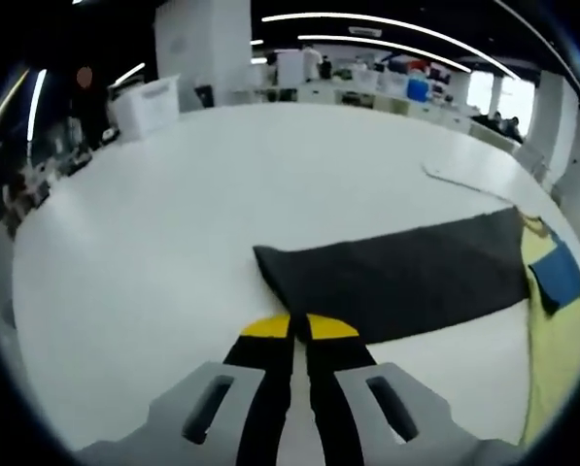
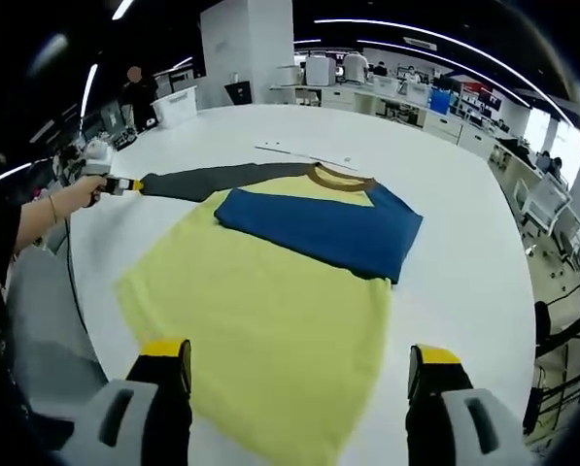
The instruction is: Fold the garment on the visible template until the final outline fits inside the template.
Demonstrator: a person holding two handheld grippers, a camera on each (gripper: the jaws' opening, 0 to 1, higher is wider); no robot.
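A broad white table (image 2: 464, 252) is stretching across both views, its surface bare toward the far edge (image 1: 221, 175). Behind it, a white pillar (image 2: 246, 49) is rising to the dark ceiling, where long light strips (image 2: 416, 29) are glowing. Desks crowded with boxes and a blue bin (image 1: 418, 89) are lining the background.

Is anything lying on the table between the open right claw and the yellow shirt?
Nothing visible does. The right claw hovers open directly over the hem of the yellow shirt with blue folded sleeve, with just fabric and bare white table around.
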